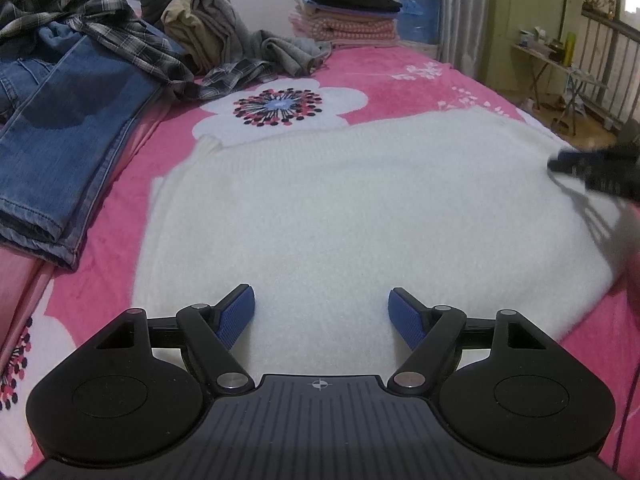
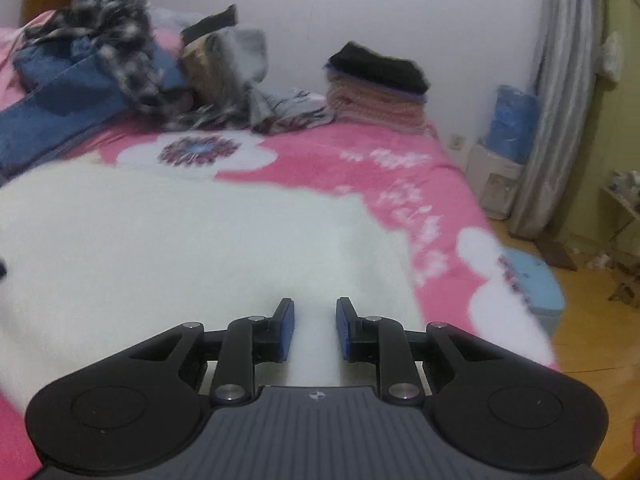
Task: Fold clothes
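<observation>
The white sweater (image 1: 360, 208) lies spread flat on the pink flowered bed (image 1: 400, 76), and the left gripper (image 1: 321, 312) hangs over its near edge with jaws wide apart, nothing between them. The right gripper (image 2: 315, 328) hovers over the sweater's right side — jaws narrow but parted, gripping nothing — while jeans (image 1: 64, 136) and folded stacks (image 1: 344, 12) wait behind.

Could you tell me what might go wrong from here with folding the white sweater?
1. The left gripper hangs open over the middle of the white sweater, so closing there could bunch the knit rather than catch an edge.
2. The sweater's right side lies near the bed edge, so a pull that way might drag it off.
3. The jeans lie close by and could snag.
</observation>
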The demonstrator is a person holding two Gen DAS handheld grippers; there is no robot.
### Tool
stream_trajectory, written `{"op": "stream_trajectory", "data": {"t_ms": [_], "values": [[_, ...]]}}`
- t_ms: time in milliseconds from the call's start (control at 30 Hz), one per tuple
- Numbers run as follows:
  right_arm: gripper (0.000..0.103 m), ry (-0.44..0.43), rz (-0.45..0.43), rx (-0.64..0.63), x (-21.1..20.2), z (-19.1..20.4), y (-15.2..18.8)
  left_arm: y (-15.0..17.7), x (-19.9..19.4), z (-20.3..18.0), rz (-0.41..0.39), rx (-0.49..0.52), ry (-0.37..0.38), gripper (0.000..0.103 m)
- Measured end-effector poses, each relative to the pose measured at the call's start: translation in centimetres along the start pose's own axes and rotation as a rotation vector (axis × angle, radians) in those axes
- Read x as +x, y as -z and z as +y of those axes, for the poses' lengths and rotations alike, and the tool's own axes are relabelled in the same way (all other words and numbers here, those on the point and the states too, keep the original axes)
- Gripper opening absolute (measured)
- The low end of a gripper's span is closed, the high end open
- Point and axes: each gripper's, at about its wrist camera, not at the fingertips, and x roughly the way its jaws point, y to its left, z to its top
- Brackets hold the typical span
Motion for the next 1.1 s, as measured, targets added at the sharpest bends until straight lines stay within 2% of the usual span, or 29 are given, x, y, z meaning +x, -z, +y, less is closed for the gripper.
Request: {"op": "stream_trajectory", "data": {"t_ms": [33,133,300,400,533,700,800,867,1000,1100], "values": [[0.023,0.001,-0.02,0.014,-0.1,-0.2,-0.4,0.0,0.0,0.0,0.0,0.0,0.0,0.075],[0.022,0.043,0.043,0.003,1.9,-1.1,-0.1,-0.1,0.0,-0.1,0.002,0.0,-0.005,0.076],[0.022,0.042,0.065,0.066,2.4,-2.3,-0.3,-0.1,0.0,0.0,0.005,-0.001,-0.003,0.076],[0.022,0.023,0.041,0.103,2.0,-2.0,-1.7,-0.1,0.1,-0.1,0.005,-0.004,-0.007,0.076],[0.022,-0.018,0.012,0.083,2.6,-1.2,-3.2,-0.1,0.1,0.0,0.005,-0.007,-0.006,0.077],[0.019,0.015,0.104,0.091,7.0,-2.4,-2.5,-0.1,0.1,0.1,0.002,-0.006,-0.002,0.077],[0.019,0.039,0.134,0.087,7.3,-2.2,-3.1,0.0,0.0,0.1,0.002,-0.007,-0.002,0.077],[0.02,0.041,0.141,0.105,6.9,-1.8,-3.9,0.0,0.0,0.1,0.002,-0.008,0.0,0.077],[0.02,0.011,0.101,0.123,6.8,-1.7,-5.2,0.0,0.1,0.1,0.001,-0.011,-0.001,0.078],[0.019,0.043,0.152,0.113,9.1,-2.4,-4.8,0.0,0.1,0.1,0.0,-0.014,0.003,0.078]]}}
